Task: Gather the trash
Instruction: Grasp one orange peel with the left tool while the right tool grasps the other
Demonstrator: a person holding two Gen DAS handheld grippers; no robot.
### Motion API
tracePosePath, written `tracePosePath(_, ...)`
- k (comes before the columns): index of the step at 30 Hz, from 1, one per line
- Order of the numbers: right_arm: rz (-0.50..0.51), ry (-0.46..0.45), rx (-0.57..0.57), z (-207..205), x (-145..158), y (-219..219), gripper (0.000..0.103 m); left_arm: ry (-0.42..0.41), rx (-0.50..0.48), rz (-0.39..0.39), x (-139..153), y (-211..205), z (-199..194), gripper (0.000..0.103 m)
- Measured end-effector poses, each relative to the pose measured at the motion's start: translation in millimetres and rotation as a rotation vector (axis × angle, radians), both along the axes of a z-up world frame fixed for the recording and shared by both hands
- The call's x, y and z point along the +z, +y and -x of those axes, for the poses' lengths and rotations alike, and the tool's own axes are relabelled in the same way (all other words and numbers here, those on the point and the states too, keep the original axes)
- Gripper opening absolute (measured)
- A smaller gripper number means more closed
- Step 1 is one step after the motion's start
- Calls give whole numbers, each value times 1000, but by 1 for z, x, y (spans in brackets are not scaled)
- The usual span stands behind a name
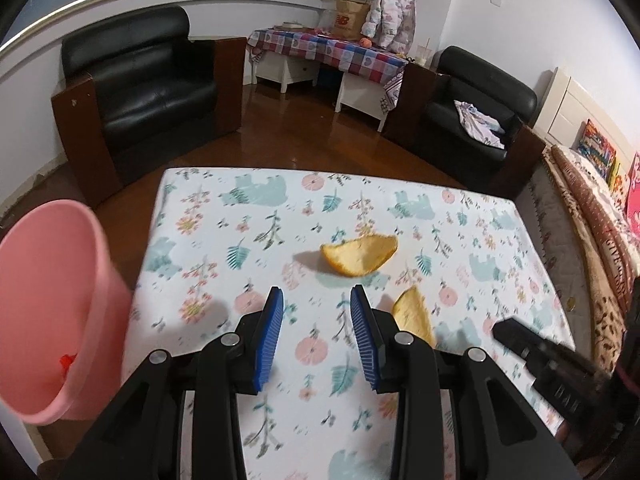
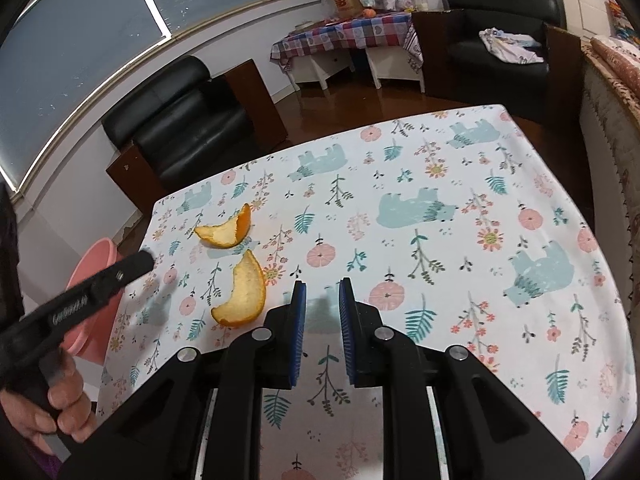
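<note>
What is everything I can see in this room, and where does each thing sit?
orange peel: 2, orange with pale inside; far piece mid-table, near piece beside the left tool
pink bin: 1, pink, off the table's left edge, something red inside
table: 1, white cloth with bears and flowers, foreground
armchairs: 2, black, one far left, one far right
side table: 1, checked cloth, by the back wall
paper bag: 1, brown, on the side table
left tool: blue pads, open, empty
right tool: blue pads, open, empty
</note>
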State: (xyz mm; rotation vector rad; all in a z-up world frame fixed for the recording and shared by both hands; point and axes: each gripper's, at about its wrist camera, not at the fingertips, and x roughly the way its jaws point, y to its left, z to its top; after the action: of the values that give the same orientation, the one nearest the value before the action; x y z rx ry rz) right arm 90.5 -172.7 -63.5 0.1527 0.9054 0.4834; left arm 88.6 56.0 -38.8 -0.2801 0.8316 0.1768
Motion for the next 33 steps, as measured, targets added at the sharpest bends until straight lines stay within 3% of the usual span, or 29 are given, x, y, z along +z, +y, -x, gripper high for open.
tracePosePath(10, -81, 41, 107, -11, -5, 20, 18, 38, 32, 84, -21, 10, -50, 36)
tracePosePath(11, -83, 43, 116, -13, -5, 22, 20, 39, 31, 79, -22, 10, -54, 36)
tracePosePath(13, -97, 43, 130, -15, -5, 27, 36, 52, 30, 56, -26, 7, -64, 36)
tracePosePath(18, -87, 41, 158, -22, -9, 37, 38, 100, 39, 40, -40, 6, -80, 36)
tracePosePath(21, -66, 45, 175, -28, -14, 47, 38, 114, 44, 35, -46, 6, -84, 23)
tracePosePath(22, -59, 43, 177, -29, -16, 49, 38, 108, 42, 28, -46, 6, -84, 14)
tracePosePath(25, -34, 46, 194, -32, -21, 55, 38, 84, 31, 46, -44, 7, -81, 6)
tracePosePath(33, -21, 42, 226, -34, -28, 68, 38, 24, 33, 64, -28, 12, -62, 4)
